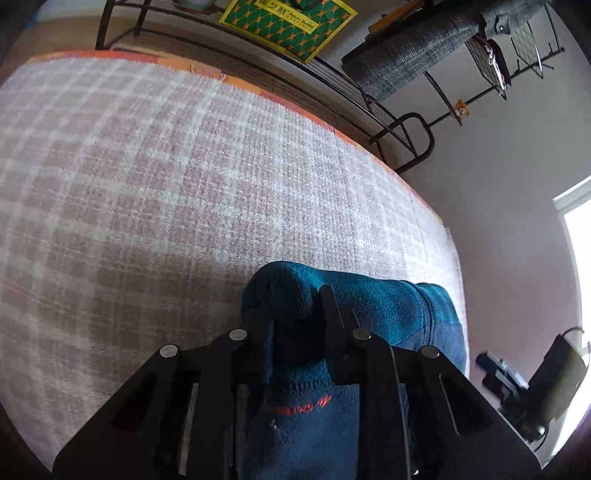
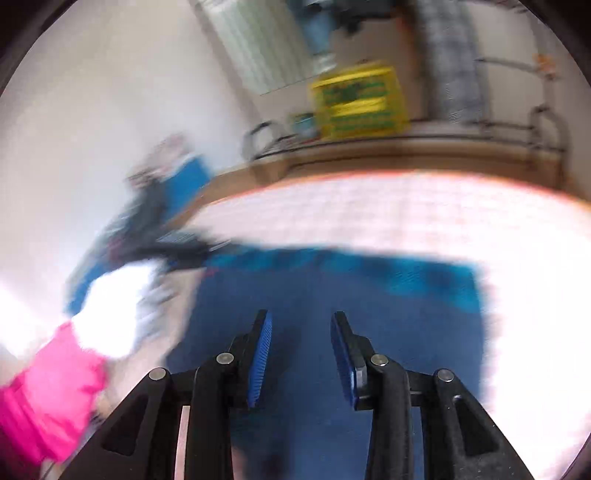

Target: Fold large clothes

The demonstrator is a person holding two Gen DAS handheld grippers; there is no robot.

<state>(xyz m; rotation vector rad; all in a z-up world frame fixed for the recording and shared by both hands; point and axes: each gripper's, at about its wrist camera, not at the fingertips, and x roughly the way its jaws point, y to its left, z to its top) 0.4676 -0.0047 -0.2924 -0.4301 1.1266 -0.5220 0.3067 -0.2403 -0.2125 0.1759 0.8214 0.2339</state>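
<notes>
a: fleece garment [image 1: 373, 302], one only, blue and teal. closest in, a thick fold of it is clamped in the left tool [image 1: 295, 295], the pinched bunch bulging out past the fingertips.

b: and the right tool [image 2: 301, 321]?

a: its two blue pads [image 2: 263, 354] stand apart with nothing between them, right above the dark blue cloth [image 2: 332, 295]. that view is smeared by motion, so i can't tell whether they touch the cloth.

b: which way does it lie?

a: from the right tool the cloth spreads ahead and runs crosswise, long axis left to right, with a teal band along the far edge. at its left end sits the left tool [image 2: 173, 254], so that one already has its end. i judge the right tool must catch the other end, off to its right.

b: what's under it?

a: one bed with a pink checked cover [image 1: 147, 184]. beyond that, one metal rail [image 1: 406, 136], one yellow-green box [image 1: 288, 22], one grey checked garment [image 1: 413, 55] hanging.
</notes>
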